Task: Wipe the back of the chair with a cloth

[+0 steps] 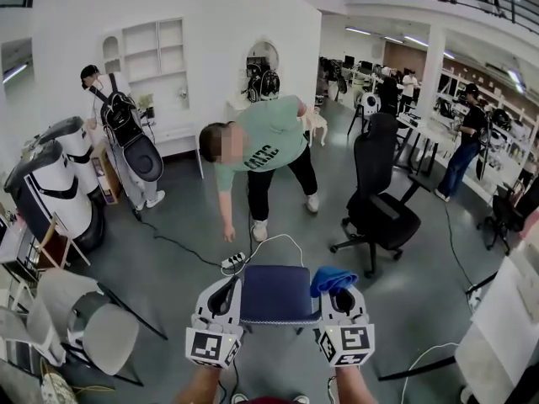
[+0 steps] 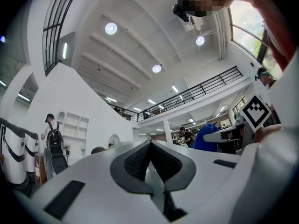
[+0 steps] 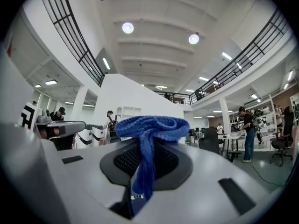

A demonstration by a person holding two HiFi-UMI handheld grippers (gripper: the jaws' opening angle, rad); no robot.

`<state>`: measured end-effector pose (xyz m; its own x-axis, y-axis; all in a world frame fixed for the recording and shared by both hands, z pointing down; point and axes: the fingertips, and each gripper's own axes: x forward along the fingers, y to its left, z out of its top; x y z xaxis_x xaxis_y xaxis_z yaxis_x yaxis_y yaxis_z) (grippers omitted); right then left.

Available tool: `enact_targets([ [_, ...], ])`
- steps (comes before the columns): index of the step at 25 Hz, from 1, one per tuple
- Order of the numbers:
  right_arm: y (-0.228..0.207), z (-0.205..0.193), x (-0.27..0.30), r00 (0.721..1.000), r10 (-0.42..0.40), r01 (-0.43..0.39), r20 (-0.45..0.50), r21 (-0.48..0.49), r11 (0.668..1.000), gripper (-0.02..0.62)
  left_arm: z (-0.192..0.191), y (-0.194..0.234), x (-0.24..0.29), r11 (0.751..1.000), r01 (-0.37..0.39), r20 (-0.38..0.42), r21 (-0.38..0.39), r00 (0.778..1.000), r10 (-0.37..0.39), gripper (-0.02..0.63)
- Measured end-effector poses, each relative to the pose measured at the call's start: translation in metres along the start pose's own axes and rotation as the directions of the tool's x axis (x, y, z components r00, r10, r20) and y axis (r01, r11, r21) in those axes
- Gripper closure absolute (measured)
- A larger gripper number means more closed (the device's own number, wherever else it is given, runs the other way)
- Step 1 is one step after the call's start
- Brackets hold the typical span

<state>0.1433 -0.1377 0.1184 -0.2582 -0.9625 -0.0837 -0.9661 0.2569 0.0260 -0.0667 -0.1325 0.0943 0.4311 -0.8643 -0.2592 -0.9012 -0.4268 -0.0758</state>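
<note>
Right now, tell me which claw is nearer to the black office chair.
Right. The right claw, holding the blue cloth, sits short and slightly left of the black office chair; the left claw is farther left, beyond the blue seat.

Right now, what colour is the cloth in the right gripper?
Blue. The cloth shows best in the right gripper view, pinched between the jaws.

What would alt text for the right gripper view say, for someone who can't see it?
The right tongs are shut on a blue cloth, which bunches above their tips and hangs down between them. Behind is a big white hall with round ceiling lights, a balcony railing and a few people standing.
</note>
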Motion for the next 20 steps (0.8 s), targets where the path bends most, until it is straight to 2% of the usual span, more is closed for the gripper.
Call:
enact_targets([
  [4,-0.012,0.018,0.003,0.999,-0.011,0.013,0.041,-0.039,0.999,0.532,0.017,0.0,0.017,0.999,-0.012,0.038,0.05,0.999,0.01,0.592],
  [8,-0.007,0.013,0.007,1.0,0.0,0.001,0.03,-0.026,1.0,0.532,0.018,0.004,0.018,0.998,-0.023,0.041,0.06,0.999,0.02,0.592],
  [12,-0.004,0.013,0.011,1.0,0.017,-0.016,0.025,-0.021,1.0,0.532,0.012,0.006,0.019,0.998,-0.037,0.014,0.048,0.999,0.036,0.592],
  [15,0.002,0.011,0.014,0.999,0.028,-0.028,0.015,-0.02,0.999,0.532,0.003,0.006,0.017,0.999,-0.03,-0.038,0.043,0.999,0.032,0.592],
  [20,0.01,0.007,0.016,1.0,0.026,-0.026,0.0,-0.057,0.998,0.532,0.008,0.009,0.018,0.998,-0.032,0.012,0.045,0.999,0.031,0.592],
])
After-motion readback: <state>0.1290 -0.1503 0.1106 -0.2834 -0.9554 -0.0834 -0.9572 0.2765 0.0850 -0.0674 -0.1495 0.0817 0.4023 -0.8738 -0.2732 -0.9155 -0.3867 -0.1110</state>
